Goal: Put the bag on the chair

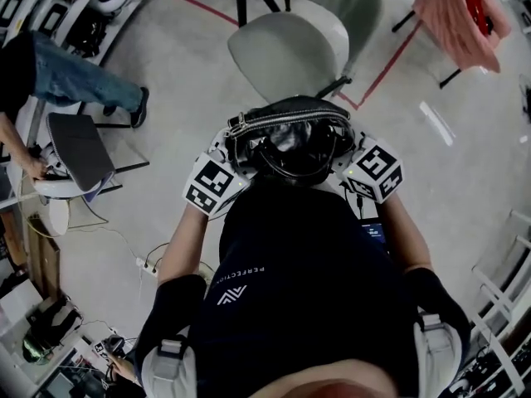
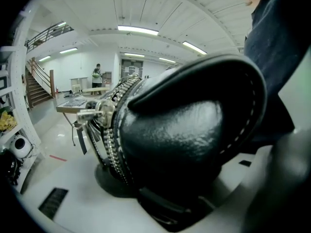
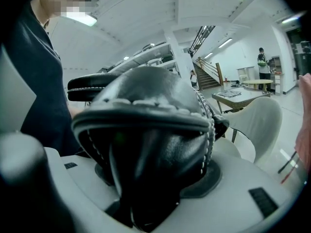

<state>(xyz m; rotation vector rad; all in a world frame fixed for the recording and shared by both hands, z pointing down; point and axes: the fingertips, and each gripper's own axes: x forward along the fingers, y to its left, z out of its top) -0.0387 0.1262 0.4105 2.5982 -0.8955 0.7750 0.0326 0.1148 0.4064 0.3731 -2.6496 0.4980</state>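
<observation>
A black leather bag (image 1: 289,143) with a silver zip and white stitching hangs in front of my chest, held at each end. My left gripper (image 1: 235,157) is shut on its left end and my right gripper (image 1: 348,156) on its right end. In the left gripper view the bag (image 2: 189,130) fills the space between the jaws of the left gripper (image 2: 160,183). The right gripper view shows the bag's (image 3: 150,130) other end wedged in the right gripper (image 3: 153,183). A pale grey chair (image 1: 290,44) stands just beyond the bag, its seat bare; its back (image 3: 257,120) also shows to the right.
A person in jeans (image 1: 75,77) sits at the left beside a small stand with a dark grey top (image 1: 79,149). A pink cloth (image 1: 456,15) hangs at the upper right. Red tape lines (image 1: 390,65) cross the floor. Cables and a power strip (image 1: 145,264) lie at the lower left.
</observation>
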